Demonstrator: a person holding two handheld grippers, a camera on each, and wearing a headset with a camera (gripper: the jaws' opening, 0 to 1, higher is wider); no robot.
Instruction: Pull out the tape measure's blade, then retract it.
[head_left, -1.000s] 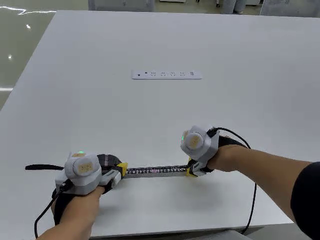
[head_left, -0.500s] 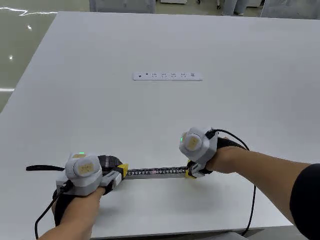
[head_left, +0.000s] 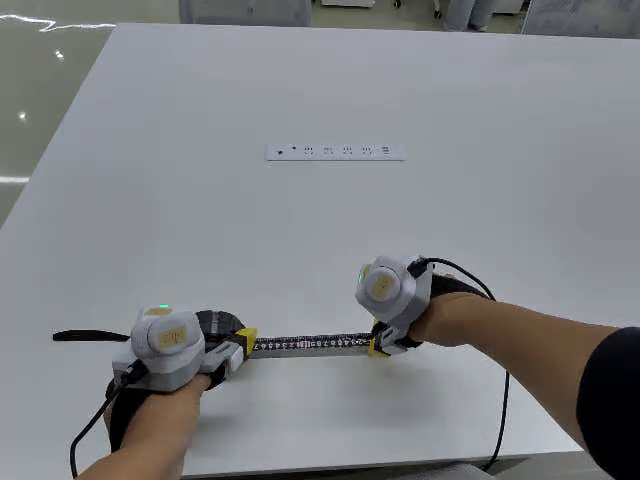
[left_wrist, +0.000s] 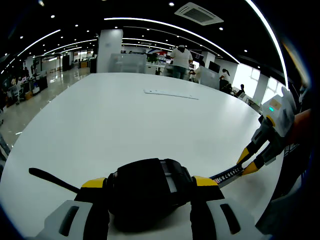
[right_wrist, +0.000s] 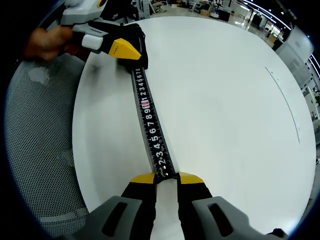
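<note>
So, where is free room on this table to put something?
Free: the table between strip and blade, and beyond the strip. Crowded: the near edge, where the left claw holds the case and the right claw the blade.

Black tape measure (left_wrist: 145, 190) at near table (head_left: 300, 80) edge, strap (head_left: 88, 335) trailing left; numbered blade (right_wrist: 151, 131) part-extended, straight, rightward.

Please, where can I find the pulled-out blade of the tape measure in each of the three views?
Head view: the grey metal blade with printed numbers lies low, near the centre, running sideways.
Left gripper view: lower right, a short slanted strip.
Right gripper view: centre, running from the bottom towards the upper left.
Shared landmark: the rounded black tape measure case, where the blade starts.
</note>
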